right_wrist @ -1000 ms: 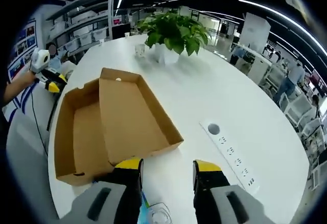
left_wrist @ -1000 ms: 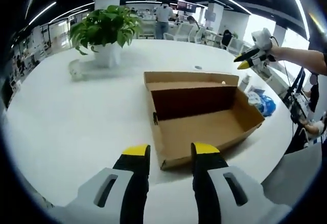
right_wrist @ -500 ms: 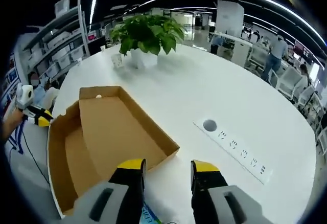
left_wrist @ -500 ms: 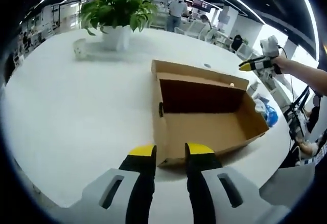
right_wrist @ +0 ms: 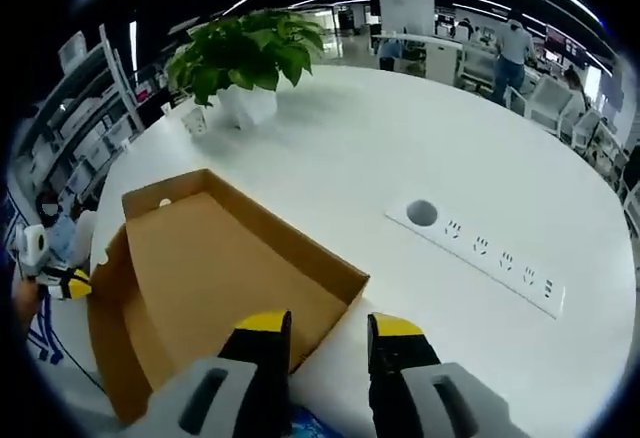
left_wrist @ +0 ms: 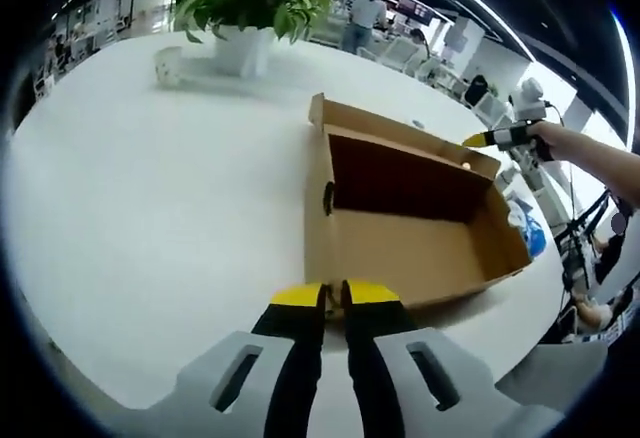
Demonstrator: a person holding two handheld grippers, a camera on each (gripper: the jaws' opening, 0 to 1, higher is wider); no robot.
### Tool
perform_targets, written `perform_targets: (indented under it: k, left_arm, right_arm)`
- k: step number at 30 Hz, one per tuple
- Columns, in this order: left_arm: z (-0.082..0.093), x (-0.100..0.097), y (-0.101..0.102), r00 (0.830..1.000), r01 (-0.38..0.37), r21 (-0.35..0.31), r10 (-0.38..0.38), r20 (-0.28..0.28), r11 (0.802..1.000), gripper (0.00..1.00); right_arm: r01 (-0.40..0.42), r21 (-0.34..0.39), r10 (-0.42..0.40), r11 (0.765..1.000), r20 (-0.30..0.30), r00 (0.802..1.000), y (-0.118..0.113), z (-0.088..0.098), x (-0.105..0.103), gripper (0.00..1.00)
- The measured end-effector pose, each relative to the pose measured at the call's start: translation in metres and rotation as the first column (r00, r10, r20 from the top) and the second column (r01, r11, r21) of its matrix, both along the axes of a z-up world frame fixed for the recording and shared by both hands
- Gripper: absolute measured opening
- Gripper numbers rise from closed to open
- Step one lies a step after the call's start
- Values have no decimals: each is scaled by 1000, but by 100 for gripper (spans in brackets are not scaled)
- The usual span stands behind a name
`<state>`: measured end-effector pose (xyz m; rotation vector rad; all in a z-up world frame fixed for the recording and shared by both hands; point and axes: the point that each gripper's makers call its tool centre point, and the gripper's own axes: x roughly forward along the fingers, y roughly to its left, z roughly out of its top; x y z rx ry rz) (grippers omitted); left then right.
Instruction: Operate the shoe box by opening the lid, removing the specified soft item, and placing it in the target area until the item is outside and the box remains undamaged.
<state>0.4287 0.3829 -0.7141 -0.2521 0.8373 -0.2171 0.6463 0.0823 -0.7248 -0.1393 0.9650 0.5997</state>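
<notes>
Shoe box (left_wrist: 410,223) sits open on the white table (left_wrist: 150,208), lid flipped back, and the inside looks like bare cardboard as far as I can see.

Left tool (left_wrist: 333,295): yellow tips nearly pinched together, just a sliver between them, nothing in them, sitting right at the near wall of the box. In the right gripper view that same tool (right_wrist: 62,280) shows up at the far left past the box's end, a hand around it.

Right tool (right_wrist: 329,326): tips apart, holding nothing, hovering over the near corner of the box (right_wrist: 215,288). From the left gripper view it's (left_wrist: 495,139) out beyond the far right corner of the box, held up off the table on the person's arm.

Further out: something blue and plasticky (left_wrist: 527,230) lying on the table just past the box's right end, can't tell exactly what it is. Power strip (right_wrist: 480,254) set into the table to the right of the box, with a round hole beside it. Potted plant (right_wrist: 245,58) in a white pot at the far side of the table, and a small cup (left_wrist: 168,65) near it. Office with people and chairs in the background.
</notes>
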Motion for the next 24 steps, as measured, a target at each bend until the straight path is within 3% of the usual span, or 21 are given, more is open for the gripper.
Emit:
perform_targets:
  k: [5,8,9,20,24]
  left_arm:
    - [0,0,-1,1000,7,12,-7,12,1000,6]
    - [0,0,-1,1000,5,9,-5,15,1000,5]
    - [0,-1,-1,1000,9,13,-9,18,1000,5]
    - [-1,-2,-1,1000,19,19,-20,17,1000,5]
    - [0,-1,-1,1000,26,26,-27,17,999,5]
  right_arm:
    - [18,-28,-19,999,-30,999,4,-11,-5,17]
    - [3,-96,-1,995,14,1000,-3,-11,-2,8]
    - [24,-63,-24,998,4,1000,1,-9,-3,8]
    - [128,-18,-127,992,50,991,-3,15,-1,0]
    - [117,-15,-116,993,71,991,-4,25,-3,0]
